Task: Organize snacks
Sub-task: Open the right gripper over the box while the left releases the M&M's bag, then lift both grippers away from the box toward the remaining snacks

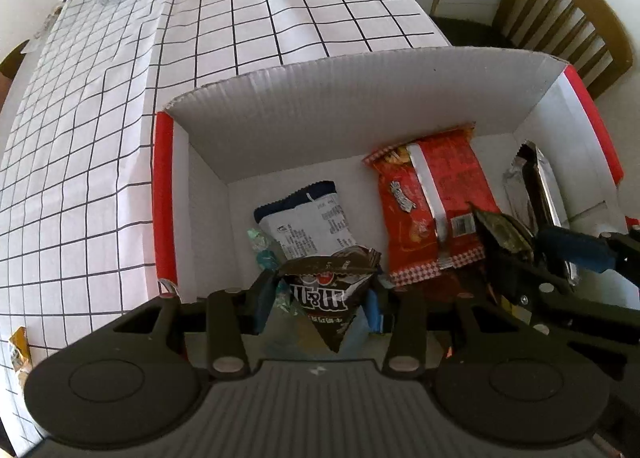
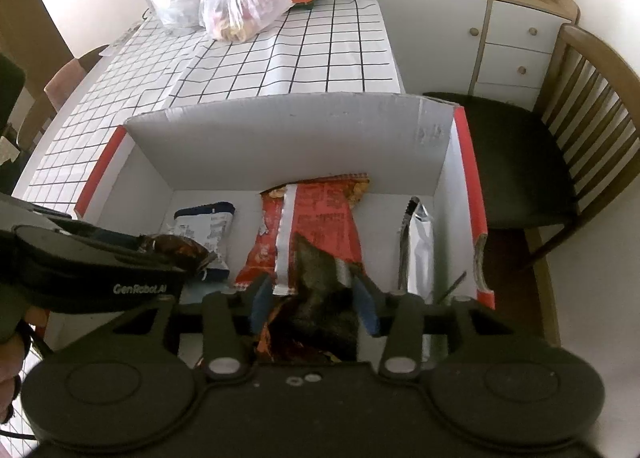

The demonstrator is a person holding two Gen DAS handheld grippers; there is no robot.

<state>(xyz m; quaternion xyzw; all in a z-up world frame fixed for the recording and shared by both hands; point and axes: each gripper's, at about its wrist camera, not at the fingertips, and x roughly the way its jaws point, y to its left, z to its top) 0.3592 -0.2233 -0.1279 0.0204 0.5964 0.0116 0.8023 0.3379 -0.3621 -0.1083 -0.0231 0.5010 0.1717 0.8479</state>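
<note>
Inside the box (image 1: 320,114): three snacks down, left hand-held gripper (image 1: 320,298) clamping brown packet (image 1: 328,290), right hand-held gripper (image 2: 316,298) loosely around dark packet (image 2: 320,278).

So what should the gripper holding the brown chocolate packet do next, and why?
Probably open the left gripper and let go. Its blue pads pinch the brown triangular chocolate packet, which already hangs inside the white cardboard box with red sides, just above the white and navy snack packet. The drop looks short, so it should land among the other snacks.
</note>
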